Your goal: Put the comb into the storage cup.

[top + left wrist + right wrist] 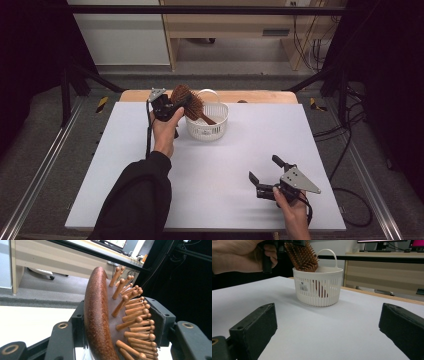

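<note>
Hairbrush count: one, basket count: one.
Left claw [176,102] clamps the wooden hairbrush [190,102] by its head, handle down inside the white basket [212,131] on the desk [210,170]; right claw [261,171] released, well apart.

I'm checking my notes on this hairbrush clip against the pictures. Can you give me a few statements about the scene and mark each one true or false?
1. The left gripper is clamped on the head of the brown wooden hairbrush with peg bristles. True.
2. The hairbrush lies flat on the white table. False: its handle end is inside the white slatted plastic basket with a loop handle, and its head sticks out above the rim.
3. The right gripper holds the basket. False: its jaws stand open with nothing between them, over the table's near right part, apart from the basket.
4. The basket stands upright on the table. True.
5. The basket bears a small label on its side. True.
</note>
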`<state>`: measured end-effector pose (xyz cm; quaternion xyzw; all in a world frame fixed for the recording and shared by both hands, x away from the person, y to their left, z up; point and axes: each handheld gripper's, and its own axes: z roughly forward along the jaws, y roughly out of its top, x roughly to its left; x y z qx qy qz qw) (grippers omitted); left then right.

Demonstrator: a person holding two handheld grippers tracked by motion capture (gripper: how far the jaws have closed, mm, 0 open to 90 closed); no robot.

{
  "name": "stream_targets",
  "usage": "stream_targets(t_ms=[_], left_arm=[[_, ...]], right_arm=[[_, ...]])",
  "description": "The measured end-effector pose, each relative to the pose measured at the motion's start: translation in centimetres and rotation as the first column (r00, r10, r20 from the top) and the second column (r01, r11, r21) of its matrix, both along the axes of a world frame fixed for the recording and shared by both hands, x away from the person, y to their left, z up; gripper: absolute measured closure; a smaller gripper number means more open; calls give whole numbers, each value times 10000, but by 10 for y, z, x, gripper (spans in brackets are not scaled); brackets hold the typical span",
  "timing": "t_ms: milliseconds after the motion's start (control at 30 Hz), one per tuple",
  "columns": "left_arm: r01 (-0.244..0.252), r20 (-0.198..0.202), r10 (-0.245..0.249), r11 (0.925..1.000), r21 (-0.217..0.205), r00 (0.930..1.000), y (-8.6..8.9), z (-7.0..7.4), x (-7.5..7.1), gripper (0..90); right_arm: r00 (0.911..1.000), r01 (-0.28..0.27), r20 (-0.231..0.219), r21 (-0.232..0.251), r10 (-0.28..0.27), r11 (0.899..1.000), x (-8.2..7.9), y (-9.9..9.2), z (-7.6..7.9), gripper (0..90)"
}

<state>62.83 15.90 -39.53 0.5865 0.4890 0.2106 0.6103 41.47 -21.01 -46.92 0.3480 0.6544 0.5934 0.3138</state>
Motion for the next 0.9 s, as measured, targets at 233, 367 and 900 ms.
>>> stream_targets(t_ms=[233, 367, 900], left_arm=[[-47, -84, 46, 9999, -97, 10000, 3, -2, 0, 423], [-102, -176, 99, 9998, -176, 9998, 6, -4, 2, 419], [-190, -340, 181, 9995, -263, 9993, 9, -7, 3, 409]], right_arm=[[10000, -32, -17, -35, 32, 10000, 0, 1, 0, 20], [10000, -49, -35, -62, 49, 10000, 0, 1, -1, 20], [10000, -87, -44, -66, 86, 9999, 0, 2, -1, 20]])
